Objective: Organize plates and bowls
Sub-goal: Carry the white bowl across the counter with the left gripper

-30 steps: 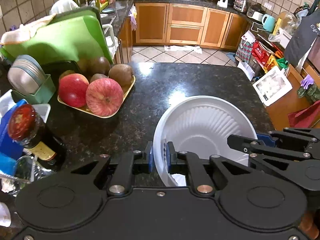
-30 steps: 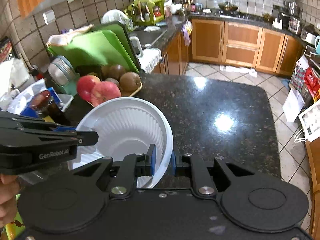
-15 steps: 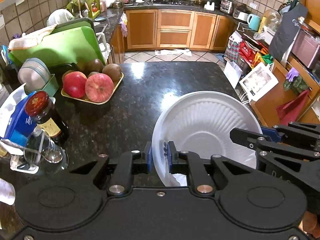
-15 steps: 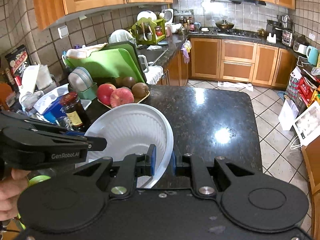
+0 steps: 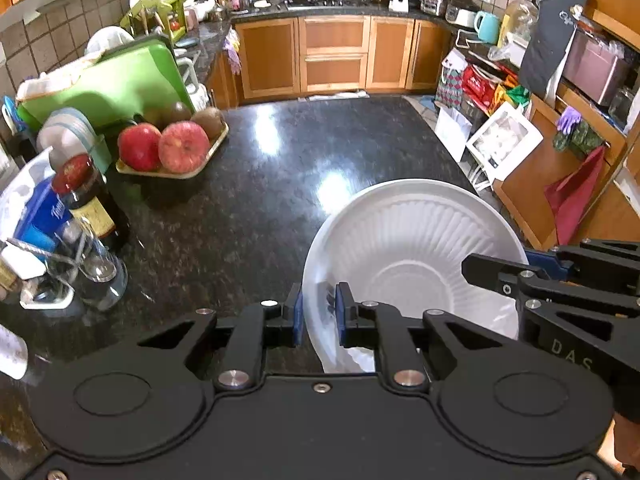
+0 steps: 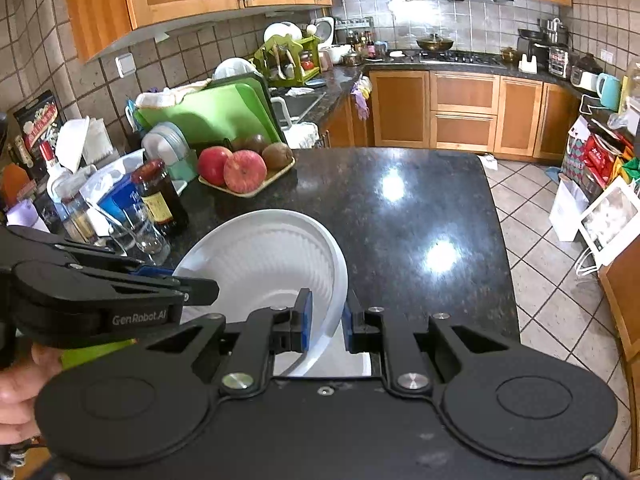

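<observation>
A white ribbed disposable bowl (image 5: pixel 408 248) is held tilted over the near end of the black granite counter (image 5: pixel 300 152). My left gripper (image 5: pixel 319 312) is shut on the bowl's left rim, one blue pad on each side of the lip. From the right, my right gripper (image 5: pixel 516 268) reaches onto the opposite rim. In the right wrist view the bowl (image 6: pixel 264 256) has its right rim pinched in my right gripper (image 6: pixel 326 320), while the left gripper (image 6: pixel 188 284) comes in from the left, with a hand below it.
A tray of apples and kiwis (image 5: pixel 192 174) sits at the counter's left. A dark sauce bottle (image 5: pixel 86 196), a glass (image 5: pixel 96 272), grey plates in a green holder (image 5: pixel 68 136) and a green cutting board (image 5: pixel 120 80) crowd the left side. The counter's right edge drops to tiled floor (image 6: pixel 532 216).
Both grippers have drawn back along the counter with the bowl between them. The fruit tray and bottles now look farther off. Both grips on the rim are unchanged.
</observation>
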A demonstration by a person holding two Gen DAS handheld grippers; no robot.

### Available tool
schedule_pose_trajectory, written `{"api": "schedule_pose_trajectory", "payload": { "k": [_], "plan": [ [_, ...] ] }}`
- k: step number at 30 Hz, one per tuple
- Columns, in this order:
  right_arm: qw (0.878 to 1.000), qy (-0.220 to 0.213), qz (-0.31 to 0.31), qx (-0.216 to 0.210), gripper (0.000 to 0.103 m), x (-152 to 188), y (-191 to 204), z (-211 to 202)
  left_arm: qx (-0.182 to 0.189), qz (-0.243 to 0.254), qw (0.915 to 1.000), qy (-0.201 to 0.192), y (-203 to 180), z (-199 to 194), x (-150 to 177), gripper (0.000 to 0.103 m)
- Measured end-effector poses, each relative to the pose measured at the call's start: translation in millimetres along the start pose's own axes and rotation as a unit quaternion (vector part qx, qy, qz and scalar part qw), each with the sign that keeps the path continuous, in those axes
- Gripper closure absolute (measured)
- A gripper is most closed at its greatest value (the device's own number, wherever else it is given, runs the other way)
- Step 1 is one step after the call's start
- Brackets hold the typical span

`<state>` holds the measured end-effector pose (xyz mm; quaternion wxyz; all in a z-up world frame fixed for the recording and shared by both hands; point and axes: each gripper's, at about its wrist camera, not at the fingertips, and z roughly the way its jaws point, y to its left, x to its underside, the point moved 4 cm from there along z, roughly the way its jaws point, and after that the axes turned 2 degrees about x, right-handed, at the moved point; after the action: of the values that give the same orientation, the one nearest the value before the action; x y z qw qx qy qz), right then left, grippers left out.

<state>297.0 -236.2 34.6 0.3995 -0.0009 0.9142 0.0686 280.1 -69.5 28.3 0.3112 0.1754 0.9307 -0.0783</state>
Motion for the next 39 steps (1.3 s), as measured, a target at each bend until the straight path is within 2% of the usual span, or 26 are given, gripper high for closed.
{"api": "schedule_pose_trajectory", "payload": {
  "k": [11,19,25,31,39],
  "plan": [
    [0.999,0.037,0.011,-0.006,0.085,17.7,-5.5,17.5,0.010,-0.015,0.9988,0.046,-3.8,17.2,23.3,0.082],
    [0.998,0.055,0.010,-0.012,0.084,26.3,-8.7,26.6,0.010,-0.018,0.9973,0.071,-6.9,25.2,28.8,0.081],
    [0.998,0.053,0.009,-0.013,0.082,24.0,-8.2,26.5,0.006,-0.013,0.9973,0.072,-9.3,27.3,26.4,0.078],
    [0.999,0.049,0.008,-0.007,0.070,25.1,-10.7,27.0,0.007,-0.015,0.9976,0.067,-9.0,25.7,26.2,0.076],
    [1.000,0.023,0.016,-0.001,0.066,23.1,-16.2,18.6,0.004,-0.022,0.9983,0.053,-6.0,17.7,25.3,0.075]
  ]
}}
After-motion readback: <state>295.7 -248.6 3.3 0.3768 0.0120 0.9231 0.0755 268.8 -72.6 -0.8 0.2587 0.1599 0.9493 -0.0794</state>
